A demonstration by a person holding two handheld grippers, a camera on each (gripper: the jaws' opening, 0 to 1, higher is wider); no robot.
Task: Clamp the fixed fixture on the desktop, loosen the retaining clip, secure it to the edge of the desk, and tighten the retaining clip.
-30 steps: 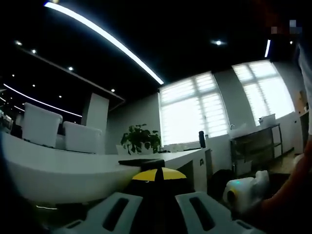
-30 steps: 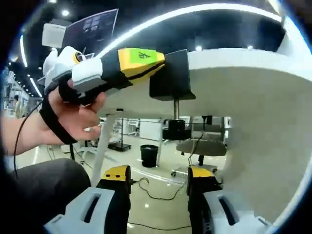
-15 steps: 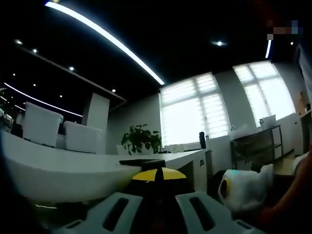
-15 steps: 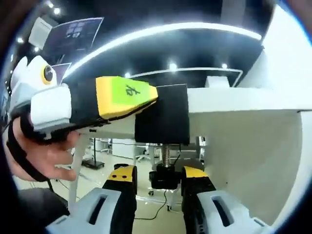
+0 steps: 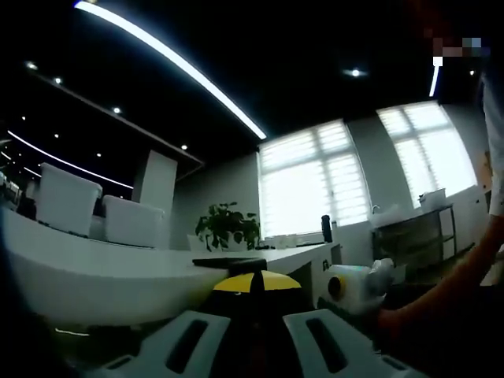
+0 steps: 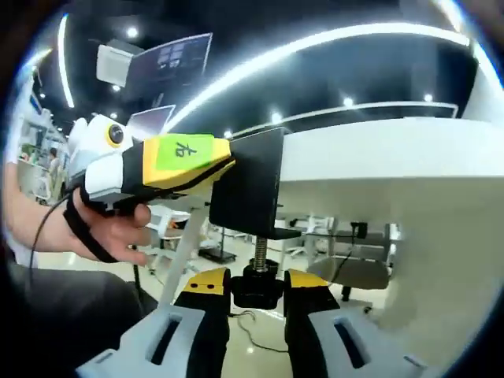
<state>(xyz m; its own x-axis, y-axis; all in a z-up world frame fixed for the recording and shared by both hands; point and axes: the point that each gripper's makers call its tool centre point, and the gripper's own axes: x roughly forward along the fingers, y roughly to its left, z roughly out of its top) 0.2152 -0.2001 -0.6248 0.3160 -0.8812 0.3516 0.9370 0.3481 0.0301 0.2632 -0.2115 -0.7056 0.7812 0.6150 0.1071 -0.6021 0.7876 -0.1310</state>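
Change: half a second ago my right jaws stood either side of the black knob (image 6: 256, 287), a little apart; now they press against it.
Right gripper (image 6: 256, 290): closed on the knob, yellow-and-black tips touching both its sides.
Left gripper (image 6: 224, 165): pinched on the fixture (image 6: 246, 189), yellow pads meeting the black plate; in the left gripper view its tips (image 5: 256, 282) are together on that dark plate.
Fixture: one black, flat-sided metal clamp, hooked over the edge of the white desk (image 6: 378, 157), one threaded screw (image 6: 259, 252) running down to the single round knob.
Desk: smooth, white, curved rim.
Hand (image 6: 106, 232): one, wrapped round the left gripper's handle.
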